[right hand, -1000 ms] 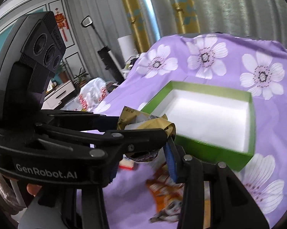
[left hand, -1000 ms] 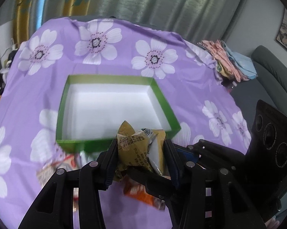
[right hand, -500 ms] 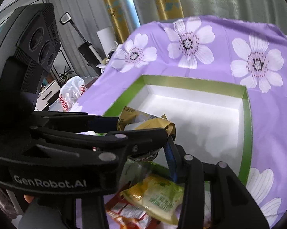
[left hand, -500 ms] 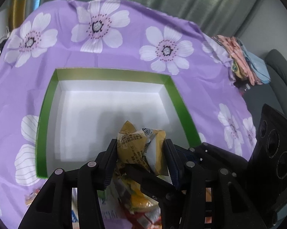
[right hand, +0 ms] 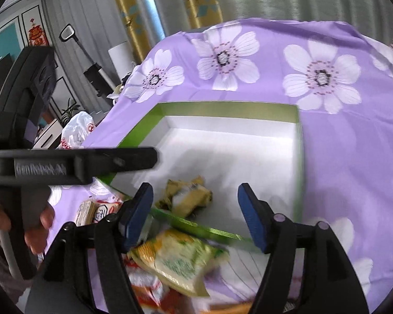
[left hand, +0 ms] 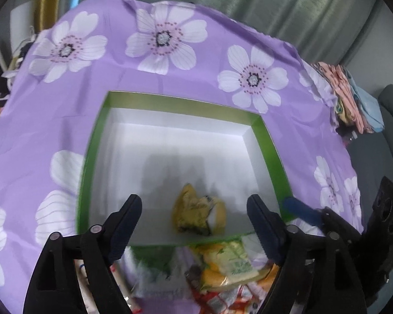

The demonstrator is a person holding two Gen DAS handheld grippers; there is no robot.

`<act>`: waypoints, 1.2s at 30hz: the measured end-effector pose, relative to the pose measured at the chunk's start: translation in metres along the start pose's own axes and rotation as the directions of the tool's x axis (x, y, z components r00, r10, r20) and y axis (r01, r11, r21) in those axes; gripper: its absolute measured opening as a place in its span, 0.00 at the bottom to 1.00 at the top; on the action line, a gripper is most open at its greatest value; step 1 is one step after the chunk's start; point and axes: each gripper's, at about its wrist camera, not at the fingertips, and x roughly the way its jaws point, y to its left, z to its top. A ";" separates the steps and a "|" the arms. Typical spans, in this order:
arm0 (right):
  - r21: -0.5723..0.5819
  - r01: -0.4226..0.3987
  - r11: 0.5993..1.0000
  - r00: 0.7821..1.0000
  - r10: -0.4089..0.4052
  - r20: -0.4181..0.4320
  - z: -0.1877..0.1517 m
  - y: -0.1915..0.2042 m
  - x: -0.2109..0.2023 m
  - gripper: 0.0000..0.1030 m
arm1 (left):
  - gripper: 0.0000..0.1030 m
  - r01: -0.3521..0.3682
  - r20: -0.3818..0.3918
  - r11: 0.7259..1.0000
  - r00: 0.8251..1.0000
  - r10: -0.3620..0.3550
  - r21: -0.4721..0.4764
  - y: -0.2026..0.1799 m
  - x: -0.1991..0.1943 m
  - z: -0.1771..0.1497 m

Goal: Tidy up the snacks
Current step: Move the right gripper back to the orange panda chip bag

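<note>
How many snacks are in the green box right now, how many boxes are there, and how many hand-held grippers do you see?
Snack packets inside the green box: 1, the yellow packet
Green boxes: 1
Hand-held grippers: 2, the left hand-held gripper and the right hand-held gripper, both open and empty
Total: 4
More packets lie in a pile outside the box, too blurred to count.

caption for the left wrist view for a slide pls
Left gripper, its jaws just opened, above a crumpled yellow snack packet lying inside the green-rimmed white box on the purple flowered cloth.
</note>
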 end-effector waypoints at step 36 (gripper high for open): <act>-0.157 -0.064 0.986 0.993 0.047 -0.107 -0.119 0.041 -0.060 0.73 | 0.82 0.109 -0.137 0.994 0.984 -0.112 -0.030 -0.018 -0.023 -0.135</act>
